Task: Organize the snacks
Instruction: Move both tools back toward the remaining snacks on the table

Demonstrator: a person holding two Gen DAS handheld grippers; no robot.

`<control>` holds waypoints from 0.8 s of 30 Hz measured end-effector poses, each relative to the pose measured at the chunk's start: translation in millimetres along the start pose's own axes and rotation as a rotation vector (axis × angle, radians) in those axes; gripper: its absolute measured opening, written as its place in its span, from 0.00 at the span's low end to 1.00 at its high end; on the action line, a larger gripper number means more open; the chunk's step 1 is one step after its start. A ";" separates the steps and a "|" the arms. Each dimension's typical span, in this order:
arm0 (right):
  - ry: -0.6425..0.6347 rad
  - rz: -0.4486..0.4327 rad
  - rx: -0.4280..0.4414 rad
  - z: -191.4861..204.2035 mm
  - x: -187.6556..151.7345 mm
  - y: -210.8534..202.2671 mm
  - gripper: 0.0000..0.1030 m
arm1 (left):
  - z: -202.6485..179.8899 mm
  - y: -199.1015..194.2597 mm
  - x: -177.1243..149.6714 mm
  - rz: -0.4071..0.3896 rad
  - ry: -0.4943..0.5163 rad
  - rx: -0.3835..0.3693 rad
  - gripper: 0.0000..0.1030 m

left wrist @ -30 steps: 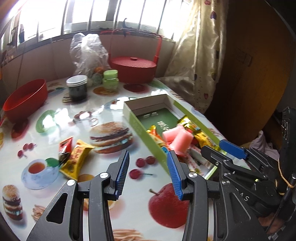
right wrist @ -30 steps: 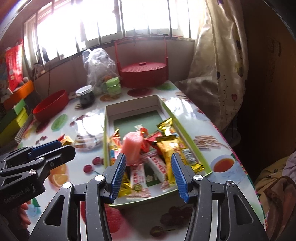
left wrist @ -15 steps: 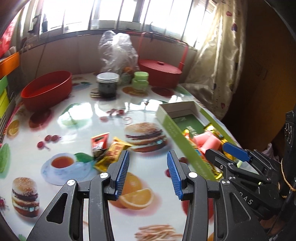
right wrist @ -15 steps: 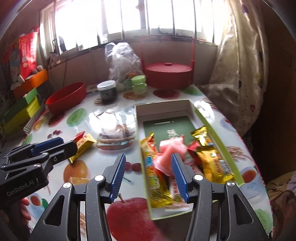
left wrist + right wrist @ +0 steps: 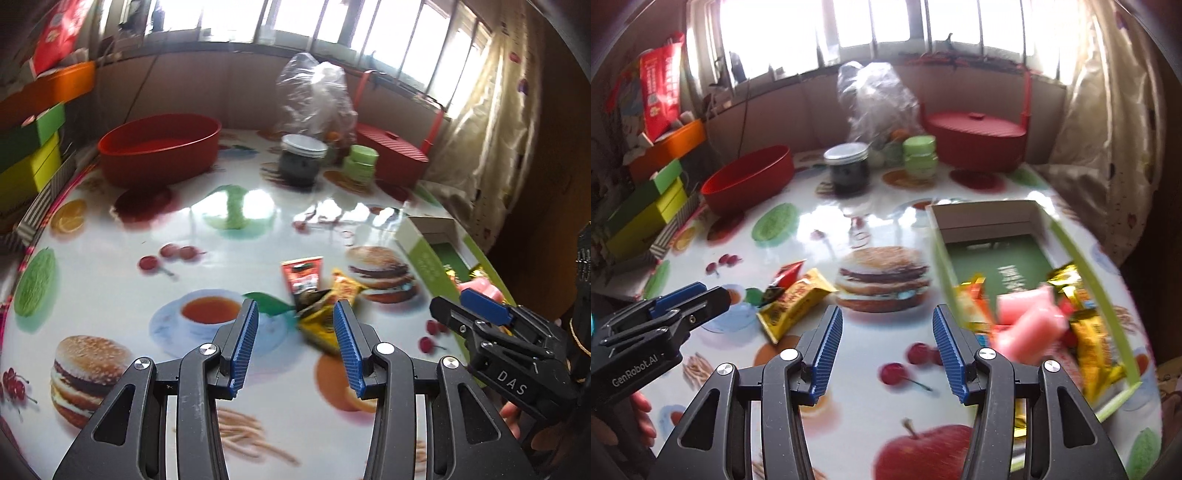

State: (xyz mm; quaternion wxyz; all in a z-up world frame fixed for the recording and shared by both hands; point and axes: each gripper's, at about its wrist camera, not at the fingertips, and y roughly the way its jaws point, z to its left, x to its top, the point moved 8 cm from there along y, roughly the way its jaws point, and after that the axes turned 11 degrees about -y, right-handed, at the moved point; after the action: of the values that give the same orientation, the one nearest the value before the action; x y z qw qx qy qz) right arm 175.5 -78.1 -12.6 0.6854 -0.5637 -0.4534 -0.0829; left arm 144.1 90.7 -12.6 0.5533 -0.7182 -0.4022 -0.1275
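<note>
A yellow snack packet [image 5: 332,310] and a red snack packet [image 5: 303,277] lie together on the printed tablecloth; they also show in the right wrist view as the yellow packet [image 5: 794,302] and the red packet [image 5: 785,275]. My left gripper [image 5: 295,332] is open and empty, just short of the yellow packet. A green box [image 5: 1071,254] at the right holds several snacks, with pink packets [image 5: 1027,321] on top. My right gripper [image 5: 886,339] is open and empty, over the table left of the box.
A red bowl [image 5: 159,147] stands at the back left. A dark jar [image 5: 301,160], a green jar [image 5: 362,162], a plastic bag [image 5: 317,96] and a red lidded basket [image 5: 391,155] stand at the back. Coloured boxes [image 5: 646,206] are stacked at the left edge.
Both grippers have swung left, away from the green box and toward the two loose packets. Both stay open and empty.
</note>
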 end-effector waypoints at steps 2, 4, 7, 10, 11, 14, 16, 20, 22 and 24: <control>-0.002 0.016 0.019 8.7 0.9 9.0 0.49 | 7.2 0.9 -0.2 0.003 -0.008 0.005 0.43; -0.002 0.036 0.049 18.5 1.8 20.9 0.49 | 13.5 2.0 -1.1 0.008 -0.012 0.009 0.43; 0.008 0.056 0.079 28.5 3.9 34.0 0.49 | 21.3 3.7 -2.6 0.016 -0.019 0.011 0.43; 0.018 0.061 0.099 36.9 8.3 44.5 0.49 | 30.1 4.7 -2.6 0.021 -0.035 0.009 0.43; 0.019 0.063 0.103 38.6 9.9 46.3 0.49 | 33.2 5.0 -2.7 0.022 -0.042 0.007 0.43; 0.028 0.066 0.110 42.9 14.7 54.7 0.51 | 40.0 5.7 -3.0 0.026 -0.059 0.002 0.43; 0.043 0.081 0.105 43.7 15.9 62.8 0.52 | 44.0 6.0 -3.8 0.030 -0.067 0.000 0.43; 0.068 0.095 0.107 44.7 16.8 71.7 0.54 | 49.5 6.4 -4.1 0.034 -0.077 0.000 0.43; 0.073 0.098 0.114 46.6 18.4 74.5 0.55 | 51.1 6.8 -4.1 0.034 -0.081 -0.001 0.43; 0.071 0.101 0.116 49.5 19.5 77.0 0.56 | 52.1 7.3 -4.0 0.035 -0.086 -0.002 0.43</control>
State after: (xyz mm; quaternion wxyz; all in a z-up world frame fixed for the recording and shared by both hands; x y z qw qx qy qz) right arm 208.7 -1.4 -54.7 0.7360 -0.5419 -0.4037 -0.0420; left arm 133.2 135.2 -38.7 0.5371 -0.7304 -0.4128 -0.0873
